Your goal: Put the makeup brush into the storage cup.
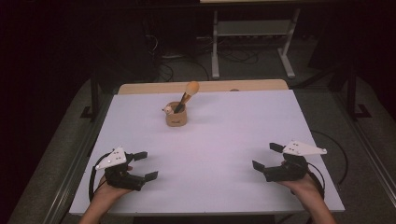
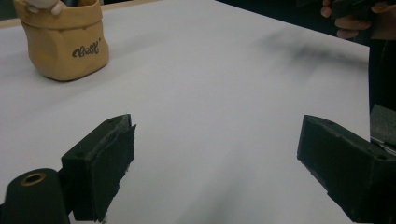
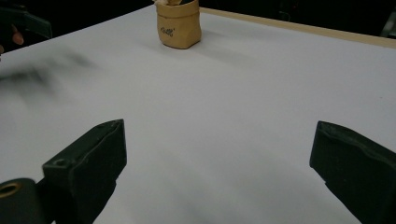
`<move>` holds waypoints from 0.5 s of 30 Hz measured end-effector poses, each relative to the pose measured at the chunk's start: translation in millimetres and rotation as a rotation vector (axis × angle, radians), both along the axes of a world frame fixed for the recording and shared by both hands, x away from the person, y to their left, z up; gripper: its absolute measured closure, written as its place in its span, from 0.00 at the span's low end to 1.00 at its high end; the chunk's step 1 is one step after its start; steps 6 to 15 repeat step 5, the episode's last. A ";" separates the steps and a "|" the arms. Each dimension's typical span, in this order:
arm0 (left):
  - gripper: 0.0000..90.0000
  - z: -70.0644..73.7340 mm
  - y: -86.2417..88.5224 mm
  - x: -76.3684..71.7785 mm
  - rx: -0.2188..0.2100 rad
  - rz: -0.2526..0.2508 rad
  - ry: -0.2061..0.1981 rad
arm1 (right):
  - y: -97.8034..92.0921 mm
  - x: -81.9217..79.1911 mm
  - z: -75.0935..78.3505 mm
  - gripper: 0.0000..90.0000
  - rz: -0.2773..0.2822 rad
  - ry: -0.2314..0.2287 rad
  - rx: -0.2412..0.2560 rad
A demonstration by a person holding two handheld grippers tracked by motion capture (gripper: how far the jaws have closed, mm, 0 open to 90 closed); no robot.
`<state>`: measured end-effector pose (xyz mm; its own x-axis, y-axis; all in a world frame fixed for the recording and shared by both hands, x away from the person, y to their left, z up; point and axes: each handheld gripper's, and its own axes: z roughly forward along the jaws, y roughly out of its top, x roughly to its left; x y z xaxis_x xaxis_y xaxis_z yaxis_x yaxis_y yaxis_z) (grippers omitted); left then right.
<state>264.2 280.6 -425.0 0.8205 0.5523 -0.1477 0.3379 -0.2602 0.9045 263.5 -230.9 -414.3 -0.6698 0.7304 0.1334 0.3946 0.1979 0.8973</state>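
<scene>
One small tan fabric pouch-shaped holder (image 1: 176, 116) stands near the far edge of the white desk (image 1: 224, 126), left of centre. It holds a dark-handled brush with a rounded tan head (image 1: 188, 93); the small pale item (image 1: 166, 110) at its rim is too small to identify. Two grippers rest near the near corners: the left gripper (image 1: 146, 164) and the right gripper (image 1: 265, 156), both jaws spread wide, holding nothing.
</scene>
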 end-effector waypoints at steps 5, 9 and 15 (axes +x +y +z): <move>0.12 -0.2 -0.1 0.6 0.007 -0.005 -0.002 | 0.4 0.0 0.0 0.04 0.001 0.001 0.000; 0.12 -0.2 -0.1 0.6 0.007 -0.005 -0.002 | 0.4 0.0 0.0 0.04 0.001 0.001 0.000; 0.12 -0.2 -0.1 0.6 0.007 -0.005 -0.002 | 0.4 0.0 0.0 0.04 0.001 0.001 0.000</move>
